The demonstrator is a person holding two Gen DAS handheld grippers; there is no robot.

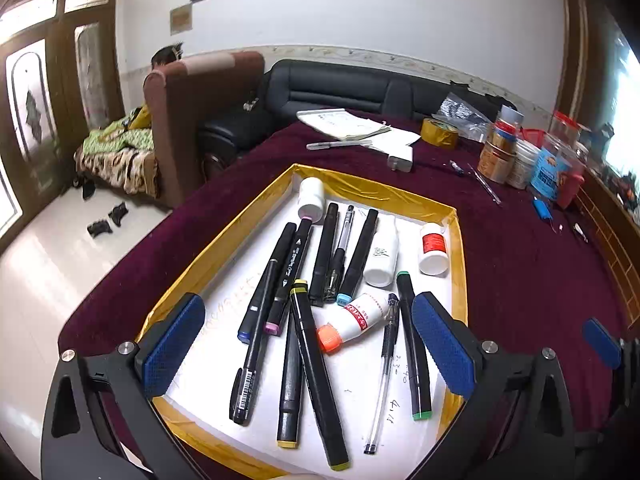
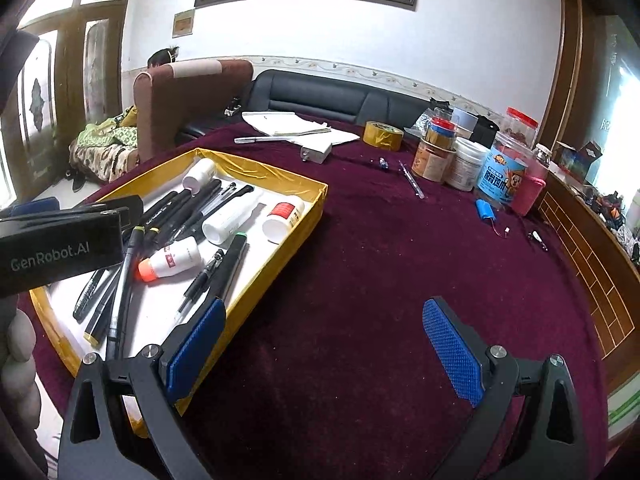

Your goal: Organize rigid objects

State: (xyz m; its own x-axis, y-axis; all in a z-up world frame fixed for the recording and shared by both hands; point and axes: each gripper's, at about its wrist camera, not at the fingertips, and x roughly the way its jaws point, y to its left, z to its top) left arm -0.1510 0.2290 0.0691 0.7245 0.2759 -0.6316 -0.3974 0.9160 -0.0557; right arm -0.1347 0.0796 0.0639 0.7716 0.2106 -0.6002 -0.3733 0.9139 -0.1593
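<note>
I hold the left claw (image 1: 308,344) spread wide and empty above the near end of the tray (image 1: 460,240). Between and beyond its fingers lie markers (image 1: 316,376), pens (image 1: 384,372) and small bottles (image 1: 360,320), mixed and crossing. The right claw (image 2: 324,352) is likewise released and empty, over bare table (image 2: 380,260), with the tray just to its left. This layout fits either a sort under way or a finished gathering into the tray; which one I cannot tell. Any pick calls for centring one item between the fingers, clear of its neighbours.
</note>
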